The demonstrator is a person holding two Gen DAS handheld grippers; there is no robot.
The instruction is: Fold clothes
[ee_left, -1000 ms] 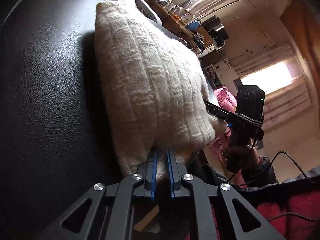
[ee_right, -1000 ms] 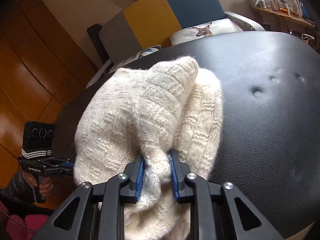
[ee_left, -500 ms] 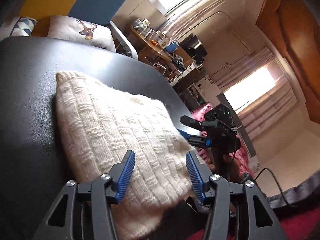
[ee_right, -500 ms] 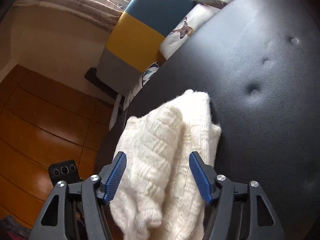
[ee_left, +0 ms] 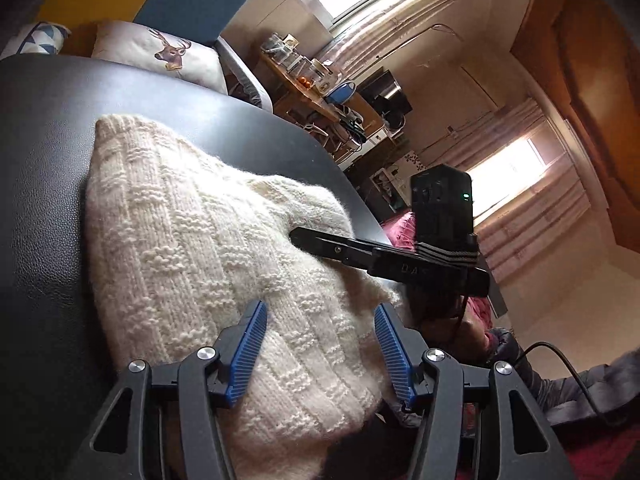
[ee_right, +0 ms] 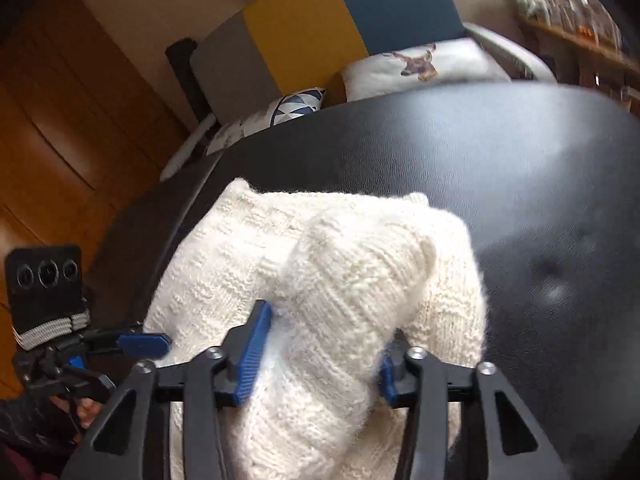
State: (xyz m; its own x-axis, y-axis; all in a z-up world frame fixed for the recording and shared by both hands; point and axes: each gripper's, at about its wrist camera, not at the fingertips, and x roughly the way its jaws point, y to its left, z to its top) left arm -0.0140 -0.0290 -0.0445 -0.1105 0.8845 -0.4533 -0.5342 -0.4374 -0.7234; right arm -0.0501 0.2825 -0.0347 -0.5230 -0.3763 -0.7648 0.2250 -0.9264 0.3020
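One cream-white chunky knitted sweater (ee_left: 192,248) lies on one black leather-topped table (ee_left: 44,200). Two black claws with blue pads appear, the left claw (ee_left: 318,344) and the right claw (ee_right: 320,344). Two printed cushions (ee_left: 160,54) sit behind.

sweater (ee_left: 208,264) near end: cut off by the bottom edge in both wrist views
right gripper (ee_right: 320,340) right pad: mostly buried in knit
shelf (ee_right: 580,36) items: blurred, too small to tell
black padded surface (ee_right: 520,184) right edge: motion-blurred
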